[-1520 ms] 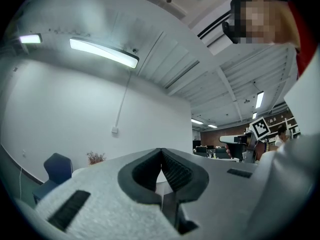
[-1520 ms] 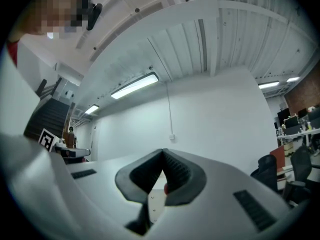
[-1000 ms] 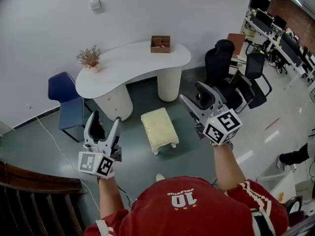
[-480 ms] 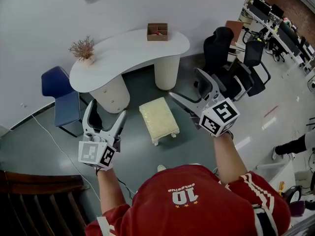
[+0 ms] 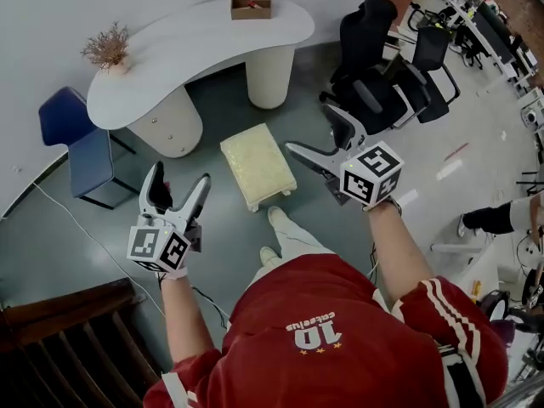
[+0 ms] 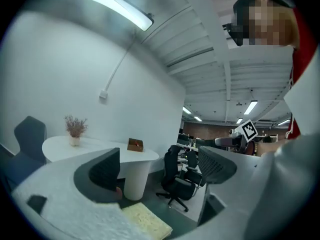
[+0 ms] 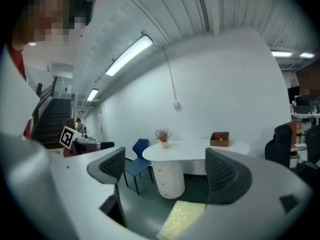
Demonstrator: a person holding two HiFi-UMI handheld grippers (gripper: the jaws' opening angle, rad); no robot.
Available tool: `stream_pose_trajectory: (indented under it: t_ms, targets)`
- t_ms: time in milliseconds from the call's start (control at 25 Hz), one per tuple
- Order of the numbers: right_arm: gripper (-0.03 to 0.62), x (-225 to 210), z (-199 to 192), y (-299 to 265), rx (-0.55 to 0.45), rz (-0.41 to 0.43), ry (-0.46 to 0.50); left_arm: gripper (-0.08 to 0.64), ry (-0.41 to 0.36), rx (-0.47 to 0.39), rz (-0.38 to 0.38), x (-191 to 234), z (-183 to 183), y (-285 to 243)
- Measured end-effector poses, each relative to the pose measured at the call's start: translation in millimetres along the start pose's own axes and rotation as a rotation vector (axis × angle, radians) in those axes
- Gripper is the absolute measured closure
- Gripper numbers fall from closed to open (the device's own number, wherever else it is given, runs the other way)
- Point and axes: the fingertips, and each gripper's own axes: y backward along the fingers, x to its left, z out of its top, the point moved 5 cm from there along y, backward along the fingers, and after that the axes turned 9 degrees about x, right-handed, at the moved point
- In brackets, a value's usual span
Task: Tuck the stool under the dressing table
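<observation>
The cream cushioned stool (image 5: pixel 257 164) stands on the grey floor in front of the white curved dressing table (image 5: pixel 187 45), out from under it. My left gripper (image 5: pixel 178 181) hangs left of the stool and my right gripper (image 5: pixel 314 133) to its right, both clear of it. Both pairs of jaws have just been opening and stand wide, with nothing between them. In the left gripper view, the left gripper (image 6: pixel 160 166) frames the table (image 6: pixel 95 146) and the stool (image 6: pixel 147 221) below. The right gripper (image 7: pixel 167 168) points at the table (image 7: pixel 200 149) and the stool (image 7: pixel 182 219).
A blue chair (image 5: pixel 72 138) stands left of the table. Black office chairs (image 5: pixel 382 75) crowd its right. On the tabletop sit a brown box (image 5: pixel 252 2) and a dried plant (image 5: pixel 106 49). A dark wooden stair rail (image 5: pixel 68 338) is at lower left. The person's foot (image 5: pixel 279 221) is near the stool.
Both grippers have come down and their jaws stand wider. The person has stepped toward the stool, with a leg now showing just behind it.
</observation>
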Motion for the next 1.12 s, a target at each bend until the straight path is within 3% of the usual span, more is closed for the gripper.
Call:
stream_pose_trajectory:
  t_ms: [280, 600, 800, 1120]
  targets:
    - [0.106, -50, -84, -62, 0.209, 0.050, -0.087, 0.058, 0.107, 0.182, -0.042, 21, -87, -55]
    - [0.107, -119, -208, -148, 0.405, 0.099, -0.186, 0.057, 0.181, 0.418, -0.011, 68, -211, -133]
    - [0.107, -150, -303, -200, 0.534, 0.118, -0.275, 0.055, 0.285, 0.492, -0.042, 94, -302, -183]
    - [0.117, -193, -455, -259, 0.722, 0.129, -0.428, 0.055, 0.414, 0.752, -0.056, 127, -467, -234]
